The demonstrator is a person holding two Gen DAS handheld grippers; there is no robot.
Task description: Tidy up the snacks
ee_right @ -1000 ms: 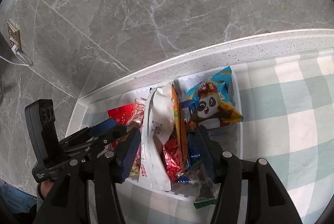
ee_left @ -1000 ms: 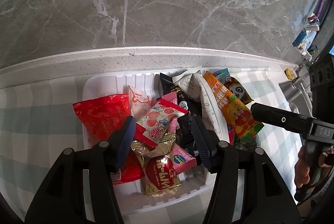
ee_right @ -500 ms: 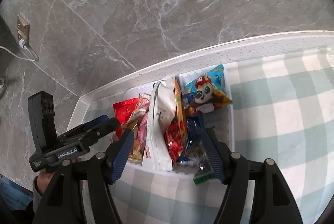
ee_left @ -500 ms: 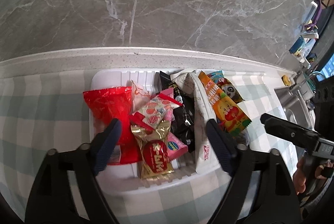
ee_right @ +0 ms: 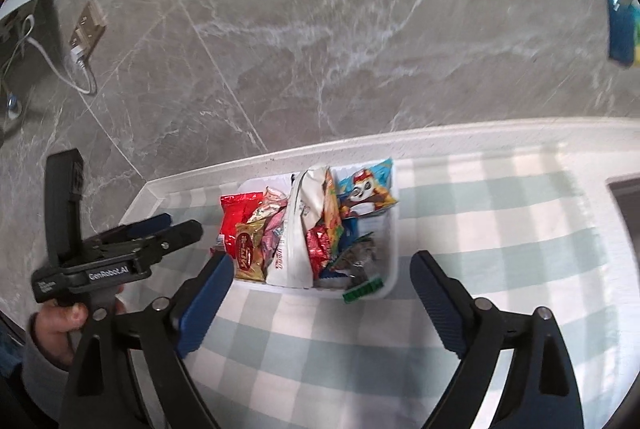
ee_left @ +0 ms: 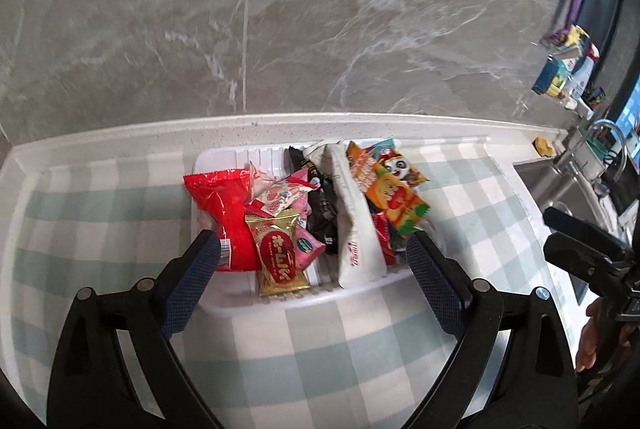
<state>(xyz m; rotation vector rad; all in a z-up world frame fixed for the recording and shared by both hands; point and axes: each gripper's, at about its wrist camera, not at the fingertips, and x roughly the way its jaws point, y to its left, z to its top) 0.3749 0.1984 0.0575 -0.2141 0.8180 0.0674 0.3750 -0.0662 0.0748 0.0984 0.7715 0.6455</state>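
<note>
- Snacks fill a white tray (ee_left: 224, 299) that sits on the checked cloth (ee_left: 320, 349) against the back edge of the counter, just under the marble wall (ee_left: 320, 9).
- We see a red bag (ee_left: 224, 205) at the tray's left end, a gold packet (ee_left: 278, 257) beside it reaching the front rim, a long white bag (ee_left: 354, 229) in the middle, and a panda packet (ee_left: 396, 165) at the back right corner.
- In the right view a green wrapper (ee_right: 362, 289) hangs over the tray's front rim.
- Our left gripper (ee_left: 312, 257) hovers before the tray's front edge, fingers wide apart, holding nothing.
- Our right gripper (ee_right: 320, 269) sits likewise spread and empty, in front of the tray.
- Bare cloth lies on the counter in front of the tray and on both sides.
- At the counter's right end we see a sink (ee_left: 560, 185).
</note>
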